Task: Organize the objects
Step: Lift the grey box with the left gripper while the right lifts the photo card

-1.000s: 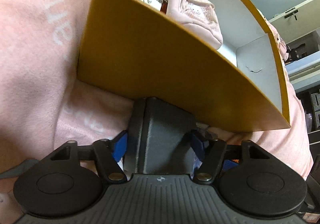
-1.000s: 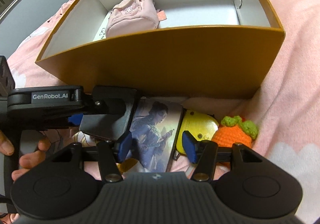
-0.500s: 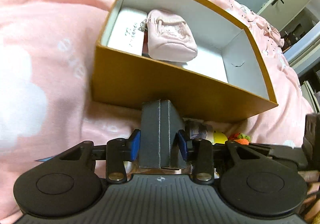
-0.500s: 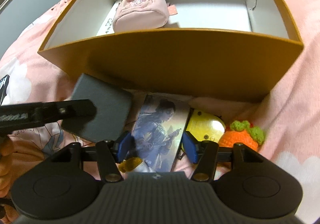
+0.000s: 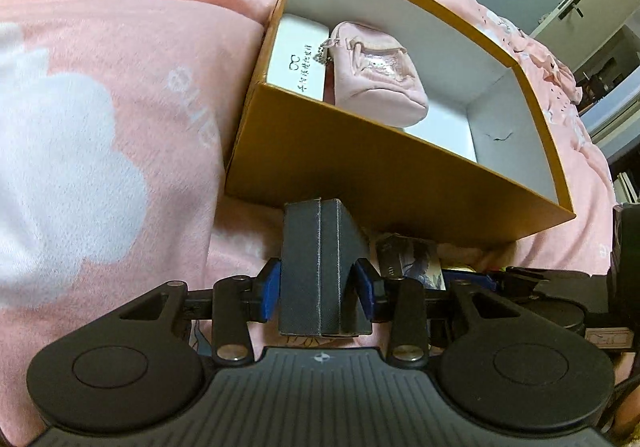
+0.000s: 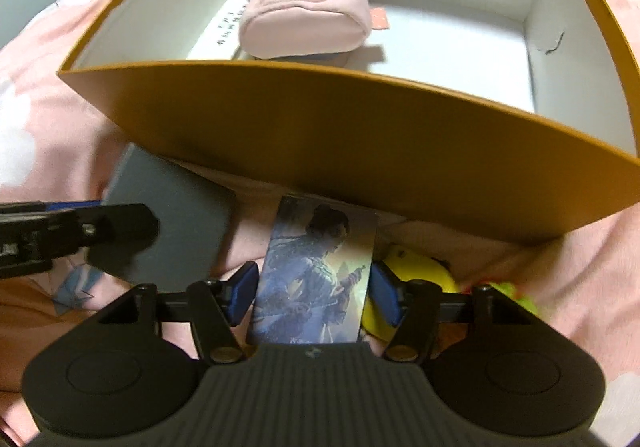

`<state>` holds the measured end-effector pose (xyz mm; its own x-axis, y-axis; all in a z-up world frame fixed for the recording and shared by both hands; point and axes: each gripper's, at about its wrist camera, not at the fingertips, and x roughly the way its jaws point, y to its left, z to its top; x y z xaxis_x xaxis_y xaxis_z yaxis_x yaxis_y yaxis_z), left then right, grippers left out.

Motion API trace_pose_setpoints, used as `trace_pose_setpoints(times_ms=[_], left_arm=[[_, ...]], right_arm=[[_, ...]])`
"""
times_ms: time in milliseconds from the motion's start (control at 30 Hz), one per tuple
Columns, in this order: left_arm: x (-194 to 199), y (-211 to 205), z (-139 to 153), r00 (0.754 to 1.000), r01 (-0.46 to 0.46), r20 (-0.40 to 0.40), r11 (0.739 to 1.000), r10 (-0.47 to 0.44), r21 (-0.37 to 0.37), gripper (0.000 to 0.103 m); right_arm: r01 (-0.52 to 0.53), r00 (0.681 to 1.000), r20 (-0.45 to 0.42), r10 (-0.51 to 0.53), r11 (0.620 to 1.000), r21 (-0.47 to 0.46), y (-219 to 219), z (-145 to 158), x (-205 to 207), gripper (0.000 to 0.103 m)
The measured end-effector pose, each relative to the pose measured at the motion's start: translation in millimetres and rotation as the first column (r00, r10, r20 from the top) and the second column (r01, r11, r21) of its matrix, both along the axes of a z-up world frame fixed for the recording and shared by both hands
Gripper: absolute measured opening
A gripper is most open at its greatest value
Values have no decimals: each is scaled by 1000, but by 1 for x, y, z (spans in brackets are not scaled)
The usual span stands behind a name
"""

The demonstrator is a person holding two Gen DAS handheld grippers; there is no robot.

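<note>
My left gripper (image 5: 318, 295) is shut on a dark grey box (image 5: 320, 267), held just above the pink bedspread in front of the orange carton (image 5: 380, 167). In the right wrist view the same grey box (image 6: 172, 223) hangs at the left, close to the carton's near wall (image 6: 340, 135). My right gripper (image 6: 314, 297) is open and straddles a picture card (image 6: 320, 267) lying on the bed, its blue pads close beside the card's long edges. Inside the carton lie a pink pouch (image 5: 376, 75) and a white case (image 5: 298, 55).
A yellow object (image 6: 420, 275) and a blurred green-topped crochet toy (image 6: 516, 295) lie right of the card, against the carton's wall. The right half of the carton's white floor (image 6: 448, 47) is bare. Pink bedding (image 5: 100, 127) spreads out to the left.
The left jaws closed on the grey box and rose with it, away from the carton wall. The right gripper shifted over the picture card, which now fills the gap between its pads.
</note>
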<state>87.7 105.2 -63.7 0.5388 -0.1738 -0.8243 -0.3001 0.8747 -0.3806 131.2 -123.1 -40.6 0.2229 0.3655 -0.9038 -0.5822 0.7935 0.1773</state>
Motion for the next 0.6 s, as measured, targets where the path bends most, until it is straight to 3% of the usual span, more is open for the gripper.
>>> trace_pose_setpoints(times_ms=[133,233,433,600], left_arm=[[0,1,-2,1000,-3,-2,1000,3,-8,45],[1,1,-3,1000,-7,-3,1000,7,-7,45],[1,2,-6,1000,-7,-8,1000,7,-20,45],[1,4,-7,1000,-21,-11,999,21,-31,45]], right_arm=[[-1,1000,-17,2,1000,30,0,1,-1,62],[1,997,-74,7,994,108,-3,5,1,62],[55,991,-130,-39,991,124,-7,4,6,63],[-43,999,29,42,998,44,6,22,-16,63]])
